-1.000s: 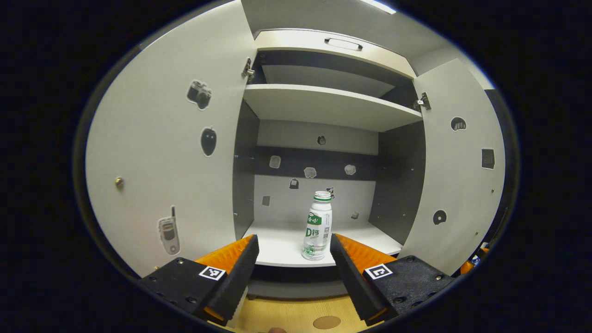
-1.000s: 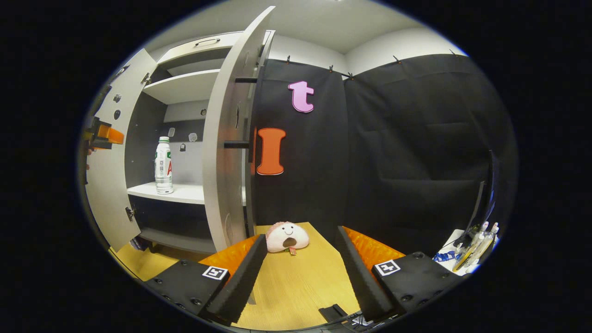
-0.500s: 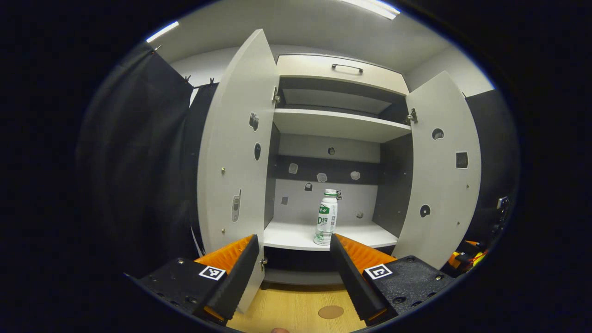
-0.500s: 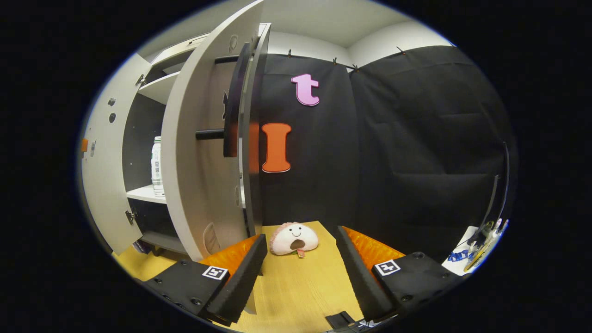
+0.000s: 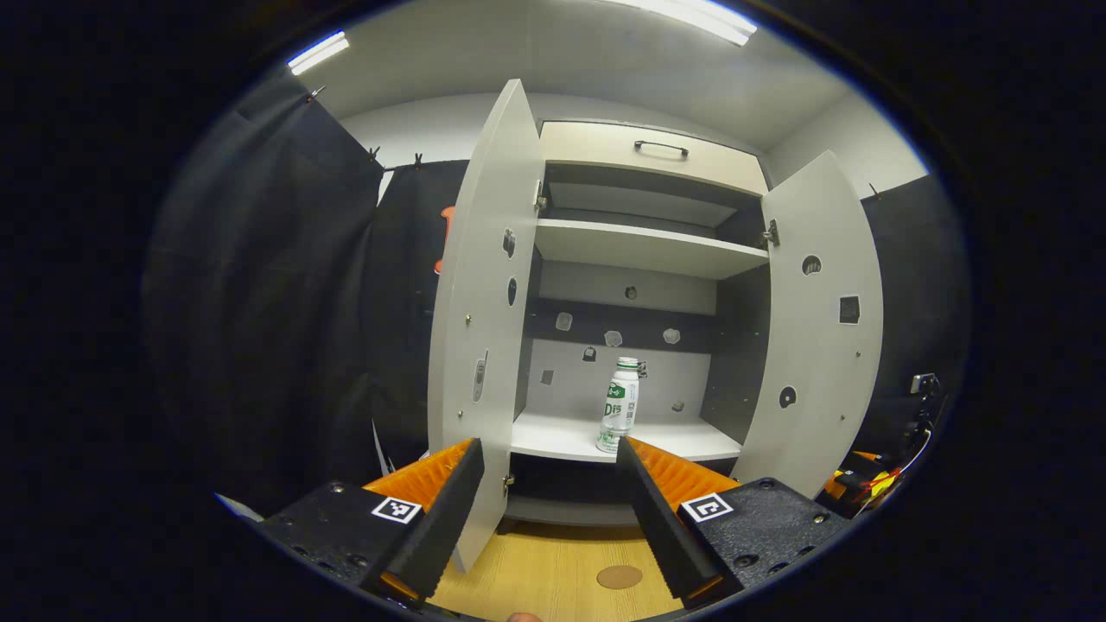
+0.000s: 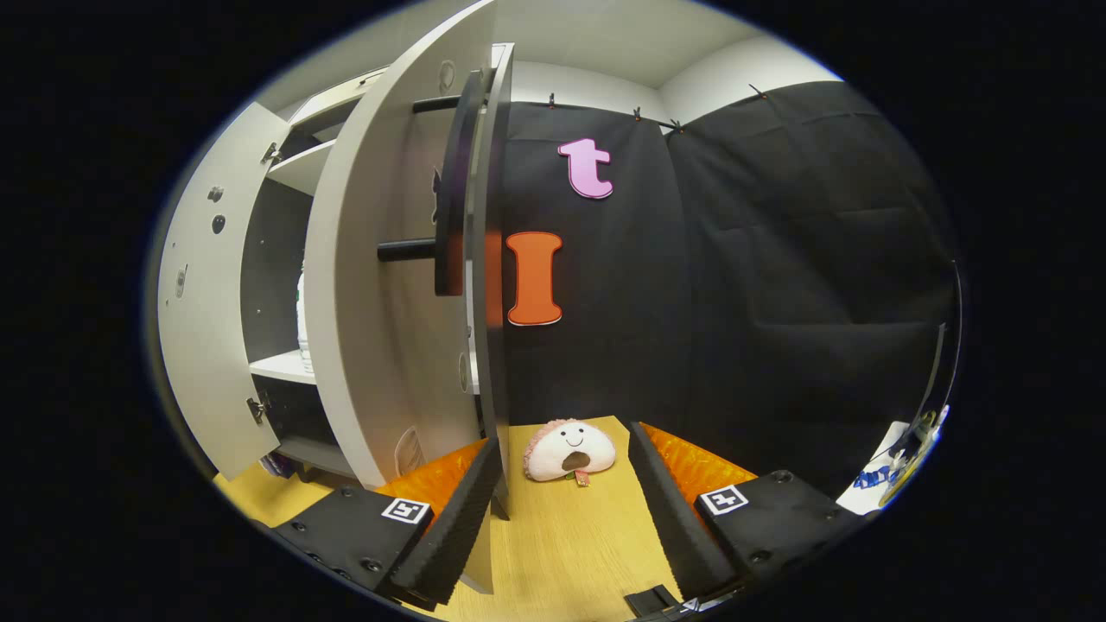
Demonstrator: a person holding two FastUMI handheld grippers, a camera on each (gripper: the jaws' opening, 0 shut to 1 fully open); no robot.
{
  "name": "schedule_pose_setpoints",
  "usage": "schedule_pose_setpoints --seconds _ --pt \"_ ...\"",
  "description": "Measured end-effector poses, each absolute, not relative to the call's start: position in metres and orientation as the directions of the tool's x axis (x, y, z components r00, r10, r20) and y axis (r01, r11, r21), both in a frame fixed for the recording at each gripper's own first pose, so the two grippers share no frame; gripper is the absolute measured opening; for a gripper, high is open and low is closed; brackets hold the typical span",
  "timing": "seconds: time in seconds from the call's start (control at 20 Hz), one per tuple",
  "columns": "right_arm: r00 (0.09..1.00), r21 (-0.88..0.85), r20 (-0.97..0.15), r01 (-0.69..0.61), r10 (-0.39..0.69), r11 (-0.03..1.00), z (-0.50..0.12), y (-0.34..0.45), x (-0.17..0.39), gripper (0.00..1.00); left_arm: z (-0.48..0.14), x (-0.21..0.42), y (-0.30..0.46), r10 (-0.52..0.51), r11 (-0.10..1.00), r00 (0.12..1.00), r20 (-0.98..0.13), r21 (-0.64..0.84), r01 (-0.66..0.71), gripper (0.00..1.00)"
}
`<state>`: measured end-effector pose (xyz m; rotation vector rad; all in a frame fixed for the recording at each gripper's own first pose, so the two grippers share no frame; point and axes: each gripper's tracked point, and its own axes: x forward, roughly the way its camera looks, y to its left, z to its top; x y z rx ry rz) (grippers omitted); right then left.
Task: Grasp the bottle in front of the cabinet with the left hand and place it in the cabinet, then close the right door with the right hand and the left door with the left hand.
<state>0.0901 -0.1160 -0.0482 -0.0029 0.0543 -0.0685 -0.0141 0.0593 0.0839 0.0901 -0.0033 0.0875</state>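
Black cloth is hanging around the booth, and a pale wooden floor (image 5: 553, 570) is running up to the foot of a grey cabinet (image 5: 652, 155). Both doors are standing open. In the left gripper view, the left door (image 5: 488, 302) is swinging out edge-on toward the camera, and the right door (image 5: 816, 328) is angling outward on the far side. The bottle (image 5: 620, 404) is standing upright on the cabinet's lower shelf (image 5: 562, 436), near its front edge, well apart from either gripper.

Left gripper (image 5: 549, 484): fingers are spread wide, holding nothing, hanging in front of the cabinet with the bottle showing between them farther off.

Right gripper (image 6: 562, 492): fingers are likewise apart and gripping nothing. In the right gripper view, it is hovering just beside the outer face of the right door (image 6: 389, 285), whose dark bar handle (image 6: 454, 186) is sticking out above. A sliver of the bottle (image 6: 302, 324) is peeking past that door's edge. A small plush toy (image 6: 570, 449) with a face is lying on the floor beyond the fingers, against the cloth.
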Motion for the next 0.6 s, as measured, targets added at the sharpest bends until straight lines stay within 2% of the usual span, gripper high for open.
schedule_pose_setpoints --seconds 0.25,0.6 --pt "0.996 0.014 -0.060 0.061 -0.060 0.998 -0.050 -0.097 0.089 0.97 0.085 -0.018 0.061 0.097 0.992 0.995 0.020 0.079 -0.098 0.94" --pt "0.998 -0.010 -0.053 -0.044 0.043 0.999 -0.050 -0.043 0.093 0.97 0.084 -0.019 0.076 0.134 0.990 0.991 0.018 0.053 -0.134 0.94"
